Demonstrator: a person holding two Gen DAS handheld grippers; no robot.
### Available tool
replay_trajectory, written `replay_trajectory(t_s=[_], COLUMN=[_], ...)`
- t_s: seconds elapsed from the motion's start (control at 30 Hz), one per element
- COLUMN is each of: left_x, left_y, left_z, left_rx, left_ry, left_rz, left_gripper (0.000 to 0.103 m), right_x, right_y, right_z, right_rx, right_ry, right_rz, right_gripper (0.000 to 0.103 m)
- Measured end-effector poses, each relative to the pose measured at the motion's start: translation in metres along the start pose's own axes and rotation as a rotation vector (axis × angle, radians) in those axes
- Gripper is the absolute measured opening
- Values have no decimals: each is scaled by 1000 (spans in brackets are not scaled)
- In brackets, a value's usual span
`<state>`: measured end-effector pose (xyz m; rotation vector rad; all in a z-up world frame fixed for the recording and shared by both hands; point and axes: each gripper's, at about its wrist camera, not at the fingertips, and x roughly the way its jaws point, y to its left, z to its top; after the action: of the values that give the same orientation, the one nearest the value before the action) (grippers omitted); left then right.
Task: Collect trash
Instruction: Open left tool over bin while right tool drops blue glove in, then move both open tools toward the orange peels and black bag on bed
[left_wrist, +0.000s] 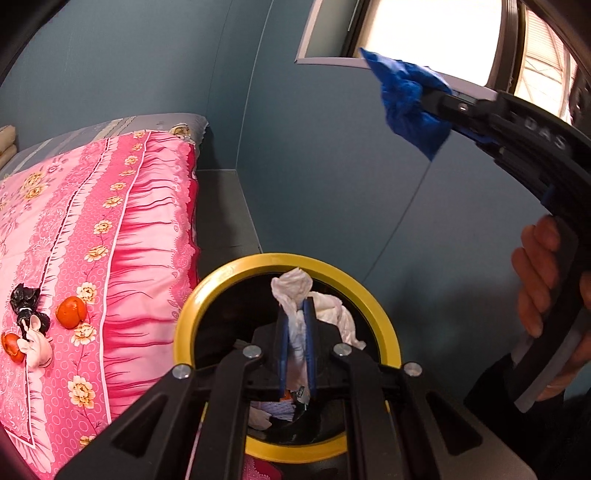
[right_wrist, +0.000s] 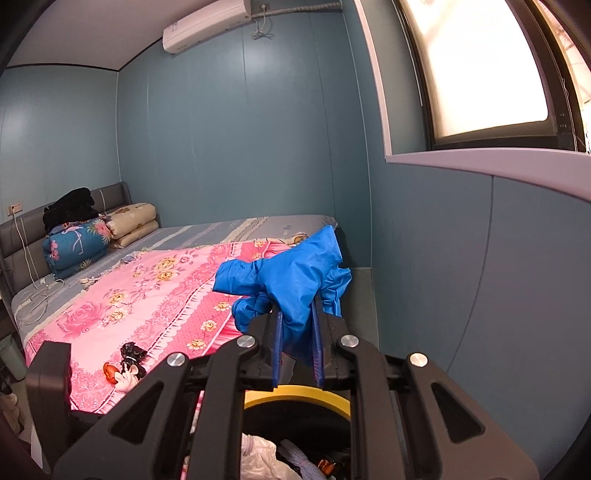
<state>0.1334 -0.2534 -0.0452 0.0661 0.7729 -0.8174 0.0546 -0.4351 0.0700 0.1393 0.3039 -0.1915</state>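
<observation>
Left gripper: your left gripper (left_wrist: 295, 347) is pinching a crumpled white plastic wrapper (left_wrist: 295, 291) between its blue pads, right above the mouth of the yellow-rimmed bin (left_wrist: 207, 291).

Right gripper: your right gripper (right_wrist: 297, 343) has its fingers pressed onto a blue glove (right_wrist: 291, 277), which bunches up above the tips. In the left wrist view you can see that glove (left_wrist: 406, 99) held high, well above the bin and toward the window (right_wrist: 476, 70).

Bin contents: in the right wrist view the bin (right_wrist: 295, 397) sits directly below the gripper and already holds some rubbish — white crumpled plastic (right_wrist: 258, 458), something pale and woven, a bit of orange. Some collecting looks done.

In hand, not yet dropped: two items, the wrapper and the glove. Neither is in the bin yet; both only need you to let go over the opening. The wrapper is the closer of the two.

Left on the bed: on the pink floral quilt (left_wrist: 110, 229) there is a cluster near the edge — a black crumpled bag (left_wrist: 26, 306), a pale pink scrap (left_wrist: 37, 345) touching it, and two orange pieces that look like tangerine peel (left_wrist: 71, 312), one just beside the bag and one at its lower end.

Progress, as a judgement: roughly midway — part binned, two pieces about to go, about four still lying on the quilt.

Not visible: whether more trash lies elsewhere in the room, you cannot tell from these views.
</observation>
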Motion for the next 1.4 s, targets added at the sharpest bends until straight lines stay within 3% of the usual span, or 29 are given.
replay_trajectory(t_s=[0.13, 0.23, 0.3, 0.43, 0.5, 0.7, 1.07, 1.4], left_x=[-1, -4, -7, -14, -18, -33, -66, -109], left_y=[-1, 0, 0, 1, 3, 15, 61, 135], left_z=[-1, -1, -2, -3, -2, -1, 0, -12], left_rx=[-5, -12, -12, -9, -19, -42, -128, -237], left_ry=[0, -5, -11, -26, -39, -85, -157, -205], left_rz=[-3, -8, -10, 0, 2, 33, 155, 327], left_gripper=[7, 16, 30, 37, 47, 57, 68, 76], right_x=[3, 3, 4, 2, 0, -1, 15, 52], right_y=[-5, -9, -11, -12, -11, -8, 19, 84], right_z=[-1, -4, -5, -4, -4, -3, 6, 13], right_rx=[20, 31, 44, 47, 47, 43, -10, -110], right_ry=[10, 14, 13, 7, 6, 3, 46, 139], right_rz=[10, 6, 11, 21, 30, 43, 108, 301], right_gripper=[18, 25, 29, 34, 35, 40, 54, 63])
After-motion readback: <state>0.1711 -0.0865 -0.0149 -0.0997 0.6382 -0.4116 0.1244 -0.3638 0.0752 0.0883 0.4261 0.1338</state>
